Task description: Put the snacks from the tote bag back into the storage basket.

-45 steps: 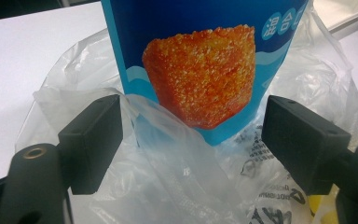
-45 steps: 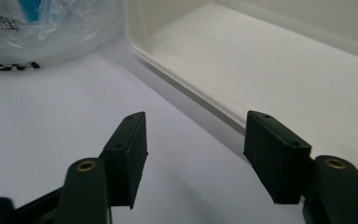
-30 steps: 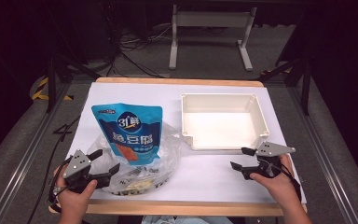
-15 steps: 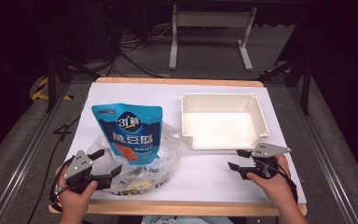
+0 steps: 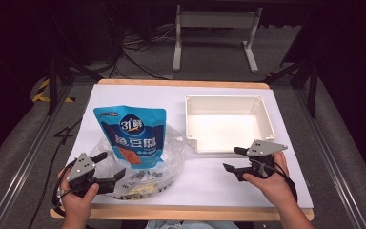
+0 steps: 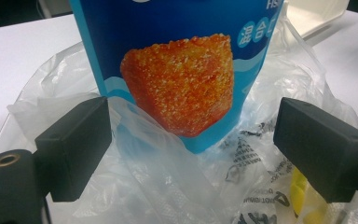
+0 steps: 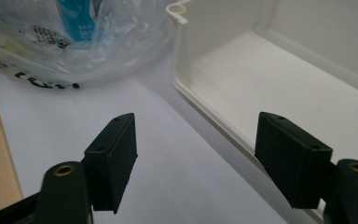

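A dark room surrounds a table (image 5: 138,98) covered in white, with a grey metal stand on the floor beyond it. Taking the white tray (image 5: 228,101) as landmark: it is bare inside, and its far wall is cut off in the right gripper view. Left of the tray lies a clear plastic bag (image 5: 171,148), crumpled, its print too creased to read. A blue pouch (image 5: 131,131) stands in the bag's mouth, long axis upright, printed face toward the person; its lower edge is hidden in the plastic, and its top is cut off in the left gripper view. Something yellow shows inside the bag, too veiled to name. The left gripper (image 5: 106,167), well left of the tray, has its jaws wide around bag folds without pressing them. The right gripper (image 5: 233,159), just in front of the tray's near wall, has just been opening its jaws; nothing is between them.
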{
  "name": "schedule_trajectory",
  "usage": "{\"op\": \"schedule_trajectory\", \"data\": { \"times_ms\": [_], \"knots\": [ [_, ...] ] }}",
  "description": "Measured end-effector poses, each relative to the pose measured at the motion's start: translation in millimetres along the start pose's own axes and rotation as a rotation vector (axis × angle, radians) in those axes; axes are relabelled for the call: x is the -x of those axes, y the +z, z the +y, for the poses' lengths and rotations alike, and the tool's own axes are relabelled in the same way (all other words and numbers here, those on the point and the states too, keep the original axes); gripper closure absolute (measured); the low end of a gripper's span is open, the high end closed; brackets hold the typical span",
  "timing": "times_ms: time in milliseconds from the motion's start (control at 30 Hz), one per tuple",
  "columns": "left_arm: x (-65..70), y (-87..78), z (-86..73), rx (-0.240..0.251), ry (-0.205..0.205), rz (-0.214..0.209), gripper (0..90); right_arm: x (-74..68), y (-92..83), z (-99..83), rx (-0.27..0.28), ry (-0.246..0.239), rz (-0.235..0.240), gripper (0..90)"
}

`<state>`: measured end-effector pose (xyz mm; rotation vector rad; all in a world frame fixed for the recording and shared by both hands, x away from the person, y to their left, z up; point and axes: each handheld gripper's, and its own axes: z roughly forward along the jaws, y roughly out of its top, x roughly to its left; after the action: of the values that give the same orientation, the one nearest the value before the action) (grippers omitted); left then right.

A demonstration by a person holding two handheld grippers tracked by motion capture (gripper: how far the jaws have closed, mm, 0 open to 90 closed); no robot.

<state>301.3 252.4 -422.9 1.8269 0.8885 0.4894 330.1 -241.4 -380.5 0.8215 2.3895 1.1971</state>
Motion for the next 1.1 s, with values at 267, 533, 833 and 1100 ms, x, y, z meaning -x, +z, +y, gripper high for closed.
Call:
{"op": "schedule_trajectory", "data": {
  "times_ms": [267, 533, 833, 1100],
  "knots": [
    [4.1, 1.6, 0.7, -0.032, 0.033, 0.064, 12.2, -5.1, 10.7, 27.0, -0.018, 0.006, 0.039, 27.2],
    [3.6, 1.0, 0.5, -0.024, 0.024, 0.047, 11.6, -9.4, 12.0, 48.4, 0.001, -0.034, 0.061, 23.7],
    [3.2, 0.7, 0.9, -0.024, 0.031, 0.046, 11.7, -15.3, 26.0, 71.9, 0.020, -0.062, 0.111, 15.6],
    [4.0, 1.4, 2.1, -0.016, 0.043, 0.032, 11.7, -21.4, 35.9, 87.9, 0.063, -0.113, 0.176, 12.2]
  ]
}}
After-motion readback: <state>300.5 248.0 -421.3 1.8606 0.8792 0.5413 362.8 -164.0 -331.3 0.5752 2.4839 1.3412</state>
